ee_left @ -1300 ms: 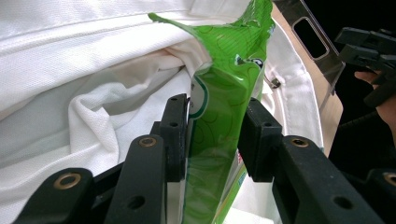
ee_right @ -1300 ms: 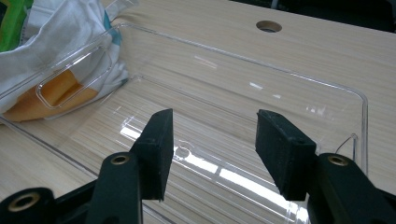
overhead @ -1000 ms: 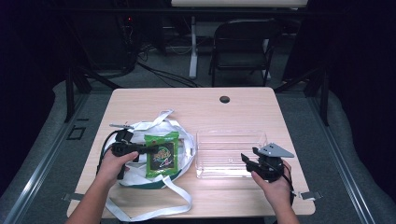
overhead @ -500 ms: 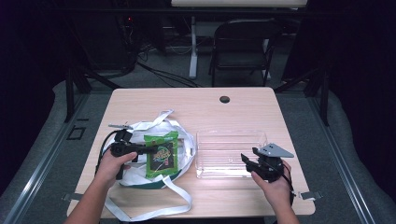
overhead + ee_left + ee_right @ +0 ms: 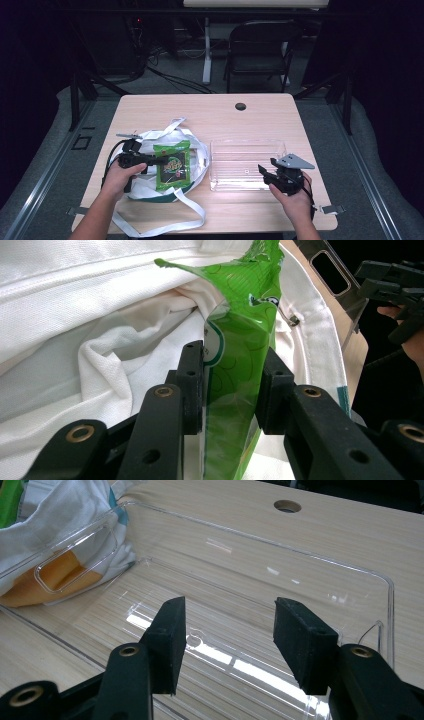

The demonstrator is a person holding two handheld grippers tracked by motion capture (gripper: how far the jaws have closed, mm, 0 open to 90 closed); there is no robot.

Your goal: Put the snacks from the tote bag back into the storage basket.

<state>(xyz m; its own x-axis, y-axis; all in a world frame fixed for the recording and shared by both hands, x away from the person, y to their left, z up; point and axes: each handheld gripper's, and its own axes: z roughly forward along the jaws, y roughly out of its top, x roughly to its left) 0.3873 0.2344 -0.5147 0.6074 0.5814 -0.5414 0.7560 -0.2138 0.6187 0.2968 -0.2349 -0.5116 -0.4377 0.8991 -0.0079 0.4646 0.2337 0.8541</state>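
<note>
Pale wooden table carries everything. Near its front edge my left gripper is clenched on the green packet, jaws just closing, over the white cloth bag at the front left. My right gripper hangs released above the clear plastic tray, right of centre. Beyond stands a dark folding chair.

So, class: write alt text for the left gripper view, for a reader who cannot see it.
Two black jaws of the left gripper pinch a shiny green packet over a crumpled white cloth bag. At upper right, a clear plastic tray and the right gripper show farther off.
</note>
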